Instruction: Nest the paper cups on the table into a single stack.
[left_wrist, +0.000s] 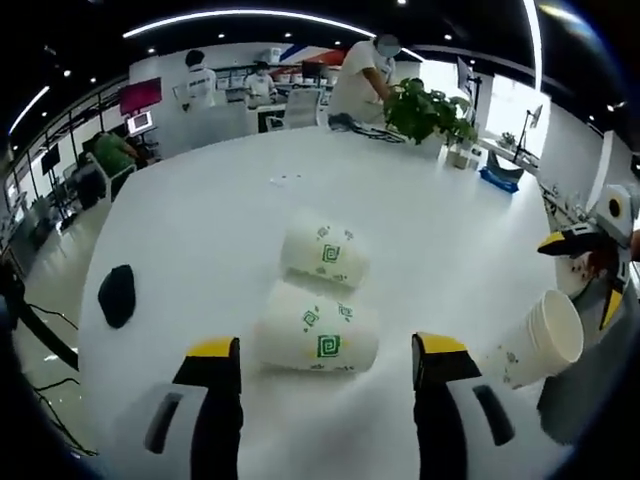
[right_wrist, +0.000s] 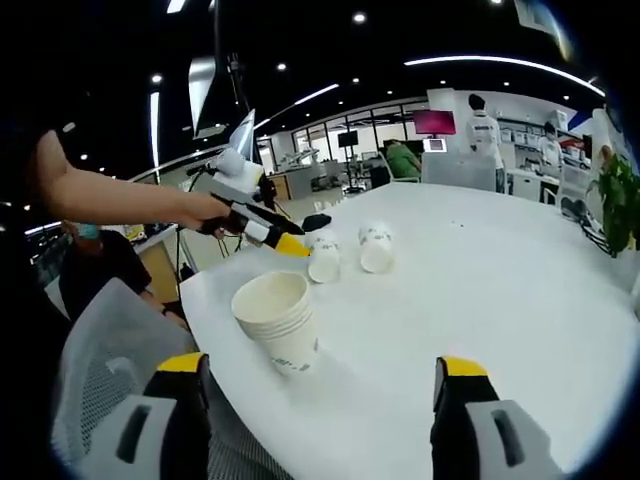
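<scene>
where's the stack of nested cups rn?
Upright near the table edge in the right gripper view, stack of nested cups ahead of the open right tongs.

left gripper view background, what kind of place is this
Probably an open-plan office or lab: a big white table, desks with monitors behind it, a potted plant, and ceiling strip lights.

A large white round-edged table (left_wrist: 200, 230) carries two white green-printed paper cups lying on their sides (left_wrist: 322, 253) (left_wrist: 318, 339), an upright stack of nested cups (right_wrist: 280, 320), a black cloth-like object (left_wrist: 116, 295) and a potted green plant (left_wrist: 428, 115).

two cups (left_wrist: 320, 300) on table (left_wrist: 200, 230), stack (left_wrist: 540, 340) beside
</scene>
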